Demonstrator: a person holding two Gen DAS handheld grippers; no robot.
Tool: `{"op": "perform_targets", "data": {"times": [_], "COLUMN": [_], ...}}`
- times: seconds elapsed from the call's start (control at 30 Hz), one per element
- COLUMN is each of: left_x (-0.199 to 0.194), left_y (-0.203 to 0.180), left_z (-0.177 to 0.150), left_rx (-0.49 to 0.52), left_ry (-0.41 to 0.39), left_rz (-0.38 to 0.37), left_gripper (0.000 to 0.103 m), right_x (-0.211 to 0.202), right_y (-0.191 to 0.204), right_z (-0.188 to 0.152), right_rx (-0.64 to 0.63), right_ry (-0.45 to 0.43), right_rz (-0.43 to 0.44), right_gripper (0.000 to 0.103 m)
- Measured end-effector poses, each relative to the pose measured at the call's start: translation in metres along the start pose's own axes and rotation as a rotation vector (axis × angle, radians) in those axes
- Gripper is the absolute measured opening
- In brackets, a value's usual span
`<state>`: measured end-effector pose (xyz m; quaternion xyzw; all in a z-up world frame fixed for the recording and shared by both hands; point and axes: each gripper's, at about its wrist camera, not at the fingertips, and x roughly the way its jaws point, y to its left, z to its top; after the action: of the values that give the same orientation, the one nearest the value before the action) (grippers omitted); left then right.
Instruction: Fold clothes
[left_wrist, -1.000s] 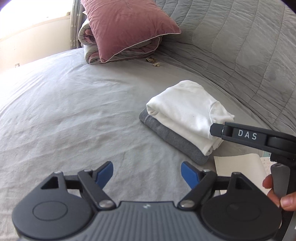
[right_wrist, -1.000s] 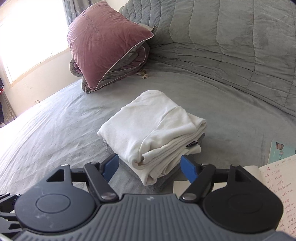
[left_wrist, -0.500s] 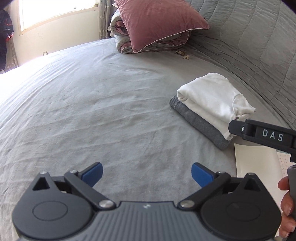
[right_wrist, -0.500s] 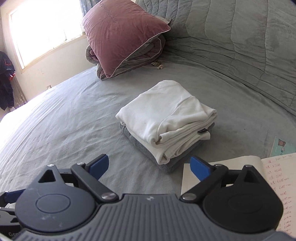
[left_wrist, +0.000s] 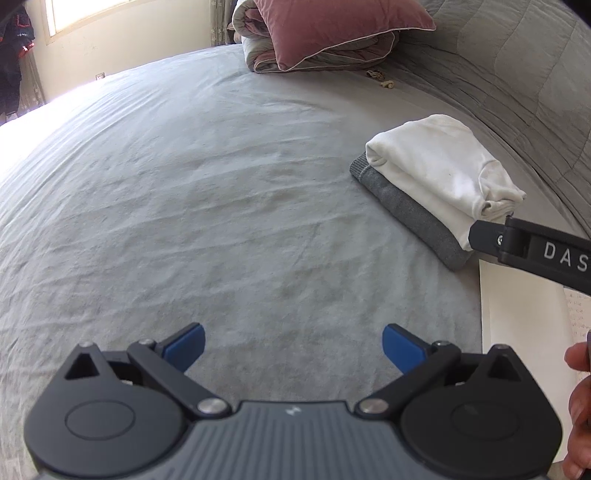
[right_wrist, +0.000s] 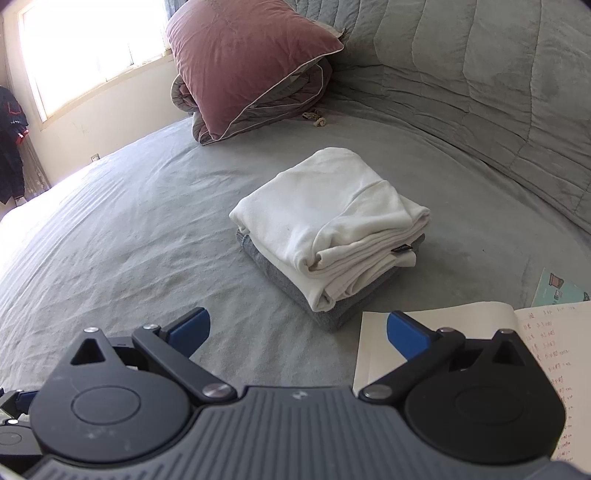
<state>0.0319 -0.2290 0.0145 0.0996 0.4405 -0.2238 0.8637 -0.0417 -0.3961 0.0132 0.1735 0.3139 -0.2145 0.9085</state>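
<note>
A folded white garment lies on top of a folded grey garment on the grey bed sheet. The stack also shows in the left wrist view, white garment over grey garment, at the right. My right gripper is open and empty, held just in front of the stack and apart from it. My left gripper is open and empty over bare sheet, left of the stack. The right gripper's black body shows at the right edge of the left wrist view.
An open notebook lies right of the stack, with a teal booklet beyond it. A pink pillow on a rolled quilt sits at the bed's far end. A quilted grey headboard runs along the right. A window is at far left.
Both grippers have pulled back from the stack, which now looks smaller and farther. Both sets of jaws have opened wider. The stack has not moved.
</note>
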Motion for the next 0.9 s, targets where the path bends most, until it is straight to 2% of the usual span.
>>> {"op": "perform_targets", "data": {"times": [0.9], "left_x": [-0.021], "left_y": [-0.006], "left_z": [-0.003], "left_rx": [0.046], "left_ry": [0.004], "left_rz": [0.046], "left_gripper": [0.102], "right_x": [-0.004], "right_y": [-0.002], "right_z": [-0.006], "right_rx": [-0.038], "right_ry": [0.043], "right_rz": [0.006], "right_gripper": [0.103]}}
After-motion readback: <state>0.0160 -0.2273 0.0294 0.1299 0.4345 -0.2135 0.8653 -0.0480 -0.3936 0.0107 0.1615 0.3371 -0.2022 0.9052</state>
